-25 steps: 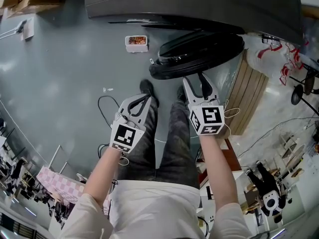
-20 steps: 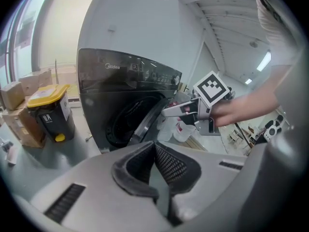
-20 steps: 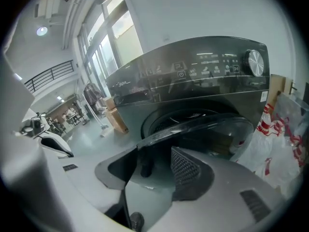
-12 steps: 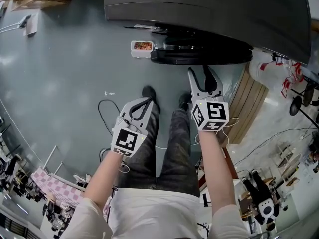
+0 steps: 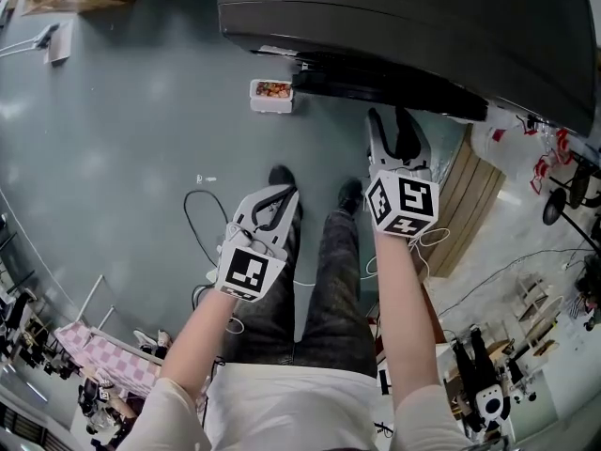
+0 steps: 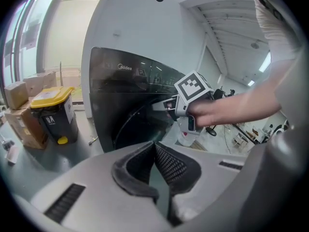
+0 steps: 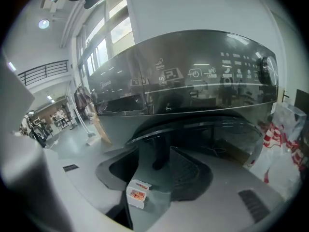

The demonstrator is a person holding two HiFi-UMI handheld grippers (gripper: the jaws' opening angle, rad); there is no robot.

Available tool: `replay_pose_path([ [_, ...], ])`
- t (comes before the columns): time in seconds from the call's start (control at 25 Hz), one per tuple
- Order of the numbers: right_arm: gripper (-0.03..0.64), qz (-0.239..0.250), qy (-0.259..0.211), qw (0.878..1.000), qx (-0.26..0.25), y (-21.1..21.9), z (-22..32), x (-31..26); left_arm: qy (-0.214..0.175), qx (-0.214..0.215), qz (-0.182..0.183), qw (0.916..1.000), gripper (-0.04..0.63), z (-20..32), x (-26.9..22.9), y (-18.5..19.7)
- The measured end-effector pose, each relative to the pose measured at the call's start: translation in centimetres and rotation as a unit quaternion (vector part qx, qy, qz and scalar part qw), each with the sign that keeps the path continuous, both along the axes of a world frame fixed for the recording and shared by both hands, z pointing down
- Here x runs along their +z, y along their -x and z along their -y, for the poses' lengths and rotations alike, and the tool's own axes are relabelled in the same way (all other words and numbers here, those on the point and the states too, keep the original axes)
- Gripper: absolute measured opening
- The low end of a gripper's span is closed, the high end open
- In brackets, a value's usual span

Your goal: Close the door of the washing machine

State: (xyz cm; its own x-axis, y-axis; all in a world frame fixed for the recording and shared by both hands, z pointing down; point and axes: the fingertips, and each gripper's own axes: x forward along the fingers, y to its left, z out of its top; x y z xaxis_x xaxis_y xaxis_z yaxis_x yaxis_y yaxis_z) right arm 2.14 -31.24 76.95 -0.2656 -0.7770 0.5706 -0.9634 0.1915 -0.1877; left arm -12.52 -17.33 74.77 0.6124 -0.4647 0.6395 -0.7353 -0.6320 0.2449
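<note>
The dark washing machine [image 5: 404, 17] fills the top of the head view. Its round door [image 5: 376, 85] lies almost flat against the machine's front. My right gripper [image 5: 398, 120] points at the door from just in front of it; whether it touches the door I cannot tell. Its jaws are closing, still wide apart with nothing between them. In the right gripper view [image 7: 154, 151] the door's curved rim [image 7: 193, 124] arcs just past the fingers. My left gripper [image 5: 274, 200] hangs back over my left leg, shut and empty, its pads meeting at the tips [image 6: 154, 146].
A small white food box [image 5: 271, 95] sits on the grey floor left of the door. A slatted wooden board [image 5: 470, 195] and a white bag with red print [image 5: 526, 130] lie to the right. A cable [image 5: 192, 219] loops on the floor at left. A yellow-lidded bin [image 6: 53, 112] stands beside the machine.
The door has swung from half open to nearly flat against the machine. My right gripper has followed it forward towards the machine. The left gripper has drifted forward a little.
</note>
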Motion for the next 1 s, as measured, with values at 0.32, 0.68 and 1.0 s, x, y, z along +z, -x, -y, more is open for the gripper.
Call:
replay_pose_path([
  [0.32,0.095,-0.054,-0.020,0.997,0.051,-0.9,0.7,0.8,0.007,0.001,-0.001,1.0000,0.009,0.3,1.4,1.0],
  [0.68,0.075,-0.064,-0.029,0.993,0.094,-1.5,1.2,0.9,0.028,-0.009,0.006,0.9996,0.009,-0.3,3.3,2.5],
  [1.0,0.064,-0.068,-0.047,0.993,0.084,-1.5,2.1,0.8,0.021,0.005,0.013,0.9997,0.009,0.2,3.8,3.6],
])
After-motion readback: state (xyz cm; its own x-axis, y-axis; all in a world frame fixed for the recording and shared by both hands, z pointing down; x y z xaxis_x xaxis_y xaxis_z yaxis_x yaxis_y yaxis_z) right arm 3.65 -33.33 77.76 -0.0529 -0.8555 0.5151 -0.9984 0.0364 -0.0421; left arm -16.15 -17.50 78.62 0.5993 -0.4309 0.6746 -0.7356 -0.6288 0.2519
